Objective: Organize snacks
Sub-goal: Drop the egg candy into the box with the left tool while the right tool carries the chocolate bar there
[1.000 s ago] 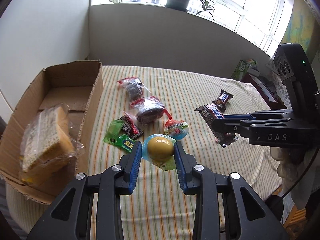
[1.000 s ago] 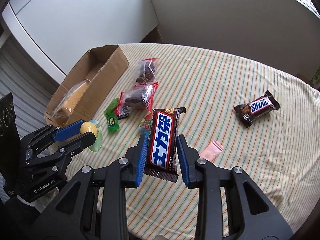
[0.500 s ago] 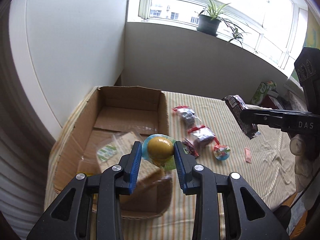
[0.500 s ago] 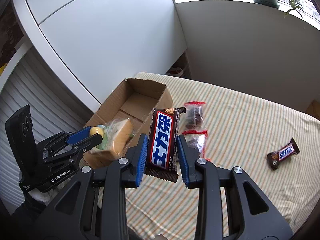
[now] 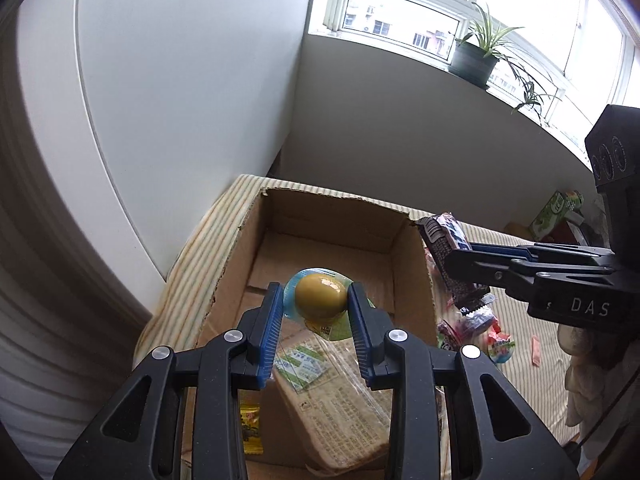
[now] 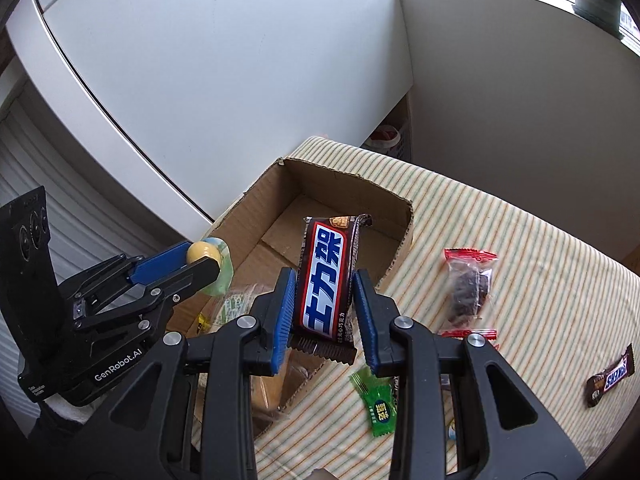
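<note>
Where hand-held grippers (image 5: 318,312) (image 6: 325,300) clamp snacks, striped tablecloth (image 6: 520,240), cardboard box (image 6: 344,188), white wall, perhaps cupboard.

striped table (image 6: 500,236) | on it: cardboard box (image 6: 404,232), green candy (image 6: 379,404), Snickers (image 6: 610,376), dark-cake pkt (image 6: 468,286)

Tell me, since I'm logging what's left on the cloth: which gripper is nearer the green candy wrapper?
Right. The right gripper, holding the chocolate bar, hangs just above the green candy wrapper; the left gripper, holding the jelly cup, is over the cardboard box.
</note>
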Demonstrator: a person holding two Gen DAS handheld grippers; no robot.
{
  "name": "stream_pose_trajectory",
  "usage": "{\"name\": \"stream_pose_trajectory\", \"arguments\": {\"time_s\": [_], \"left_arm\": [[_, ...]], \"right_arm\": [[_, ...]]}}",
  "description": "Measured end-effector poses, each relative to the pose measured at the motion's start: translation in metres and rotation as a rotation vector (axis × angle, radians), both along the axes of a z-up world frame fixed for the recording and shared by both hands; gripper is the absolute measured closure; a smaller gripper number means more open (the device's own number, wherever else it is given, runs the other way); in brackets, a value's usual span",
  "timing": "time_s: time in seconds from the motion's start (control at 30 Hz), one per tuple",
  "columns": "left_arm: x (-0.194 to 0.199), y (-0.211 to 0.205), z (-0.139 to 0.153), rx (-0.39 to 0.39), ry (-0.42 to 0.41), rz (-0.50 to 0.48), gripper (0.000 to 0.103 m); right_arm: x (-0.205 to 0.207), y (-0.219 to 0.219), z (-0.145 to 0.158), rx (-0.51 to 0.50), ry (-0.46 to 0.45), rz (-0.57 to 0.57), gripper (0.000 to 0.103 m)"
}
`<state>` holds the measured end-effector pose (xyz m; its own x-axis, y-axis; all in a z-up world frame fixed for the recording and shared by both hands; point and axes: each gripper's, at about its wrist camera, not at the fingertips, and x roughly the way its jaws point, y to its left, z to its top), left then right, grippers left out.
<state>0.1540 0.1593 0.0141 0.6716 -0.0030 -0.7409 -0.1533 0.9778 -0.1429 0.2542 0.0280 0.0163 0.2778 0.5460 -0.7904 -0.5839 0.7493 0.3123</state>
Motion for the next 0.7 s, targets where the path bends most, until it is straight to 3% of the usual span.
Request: {"name": "stream_pose_trajectory", "arguments": {"time_s": [0.17,0.23,0.27,0.3,0.4,0.7], "left_arm": [[0.002,0.007,-0.002,0.009,0.005,0.014,0.07],[0.0,0.008,-0.001,0.011,0.008,0.024,0.07],[-0.001,0.009,-0.001,0.011,0.005,0.027,0.069],[-0.002,0.009,0.0,0.015,0.001,0.031,0.068],[-0.006,0.01,0.003,0.018,-0.009,0.035,0.058],[-0.02,-0.009,0.018,0.01,-0.044,0.002,0.058]], "right_arm": [[0.001,0.011,-0.004,-0.006,-0.002,0.007,0.069],[0.001,0.01,-0.002,-0.002,-0.017,-0.006,0.053],[0.0,0.007,0.001,0.002,-0.029,-0.017,0.041],[0.0,0.005,0.004,0.009,-0.039,-0.024,0.036],[-0.003,-0.005,0.012,0.025,-0.051,-0.031,0.036],[-0.021,-0.056,0.03,0.026,-0.081,-0.086,0.036]]}}
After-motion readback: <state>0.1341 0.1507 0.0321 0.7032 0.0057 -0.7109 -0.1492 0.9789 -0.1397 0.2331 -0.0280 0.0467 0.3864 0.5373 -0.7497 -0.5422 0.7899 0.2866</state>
